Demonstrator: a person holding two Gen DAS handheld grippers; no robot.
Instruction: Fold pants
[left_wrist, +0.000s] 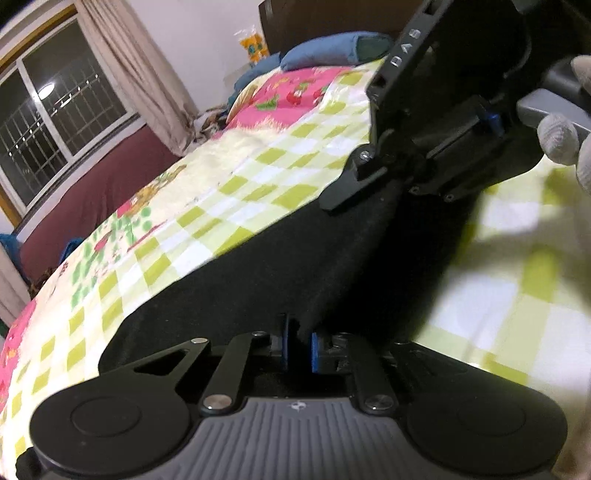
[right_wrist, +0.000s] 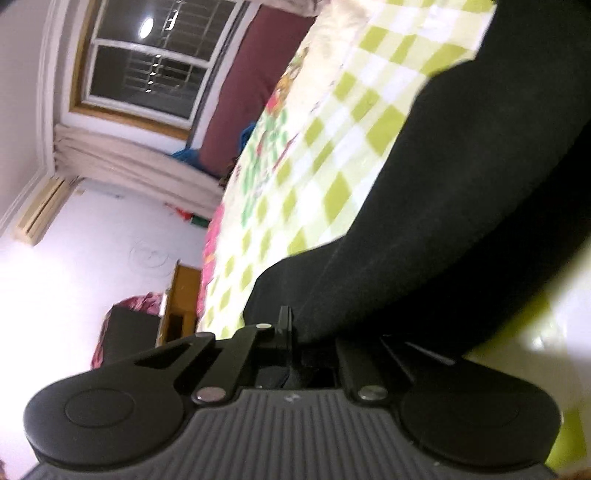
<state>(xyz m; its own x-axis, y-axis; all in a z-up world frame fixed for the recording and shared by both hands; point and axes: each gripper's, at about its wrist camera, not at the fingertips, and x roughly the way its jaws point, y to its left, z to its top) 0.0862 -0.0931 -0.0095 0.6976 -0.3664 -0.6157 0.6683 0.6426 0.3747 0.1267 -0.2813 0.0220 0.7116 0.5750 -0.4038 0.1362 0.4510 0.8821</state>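
One pair of black pants (left_wrist: 266, 266) lay across a bed's green-and-white checked sheet (left_wrist: 258, 177), gripped by two handheld grippers. In the left wrist view, the left gripper (left_wrist: 298, 347) had its blue-padded fingers (left_wrist: 285, 345) pinched on a near edge of the dark cloth. Only this view showed the right gripper (left_wrist: 491, 123) from outside, at upper right above the pants, held by a hand in a light glove (left_wrist: 565, 136); its fingertips were hidden behind its own body. It also took in a blue pillow (left_wrist: 332, 50) at the far end of the bed, a dark headboard (left_wrist: 314, 22), one curtain (left_wrist: 136, 74) and one barred window (left_wrist: 55, 122). The right wrist view, tilted on its side and blurred, showed what the other could not: the right gripper (right_wrist: 291, 325) with its jaws drawn together on a fold of the pants (right_wrist: 461, 221), the cloth rising from it to the upper right. That view alone caught a wooden cabinet (right_wrist: 181, 299) by the white wall.
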